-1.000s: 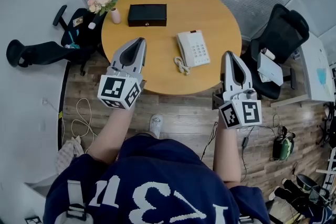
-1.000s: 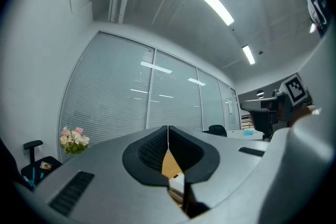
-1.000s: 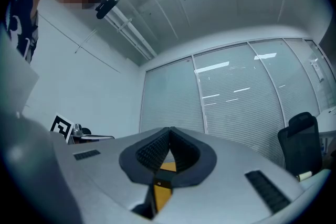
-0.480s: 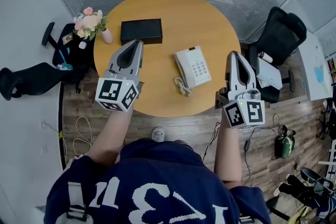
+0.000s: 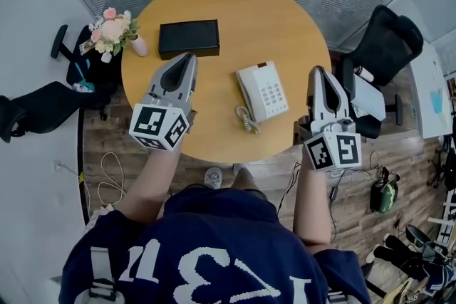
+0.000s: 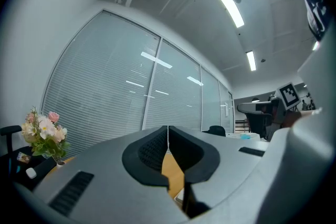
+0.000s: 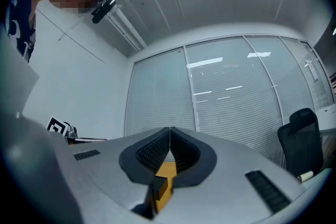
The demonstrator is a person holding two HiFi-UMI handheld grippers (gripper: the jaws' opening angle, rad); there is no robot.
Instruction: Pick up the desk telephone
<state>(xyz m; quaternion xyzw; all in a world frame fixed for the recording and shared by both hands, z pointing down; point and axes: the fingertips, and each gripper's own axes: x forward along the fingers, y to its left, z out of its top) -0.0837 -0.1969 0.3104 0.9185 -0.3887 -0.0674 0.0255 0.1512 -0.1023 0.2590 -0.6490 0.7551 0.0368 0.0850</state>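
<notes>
The white desk telephone (image 5: 262,91) lies on the round wooden table (image 5: 235,11), its handset on the left side and its coiled cord (image 5: 246,117) trailing toward the near edge. My left gripper (image 5: 191,57) hovers over the table to the left of the phone, jaws shut and holding nothing. My right gripper (image 5: 315,71) is to the phone's right, over the table's right rim, also shut and holding nothing. Neither touches the phone. In the left gripper view (image 6: 168,127) and the right gripper view (image 7: 170,129) the pads meet, and only a sliver of tabletop shows below them.
A black box (image 5: 189,38) lies at the table's far left. A pink vase of flowers (image 5: 110,28) stands at the left rim, seen too in the left gripper view as flowers (image 6: 44,131). A black office chair (image 5: 385,46) stands right of the table, another chair (image 5: 35,110) at left.
Both grippers have moved forward over the table and now flank the telephone. Both stayed shut throughout.
</notes>
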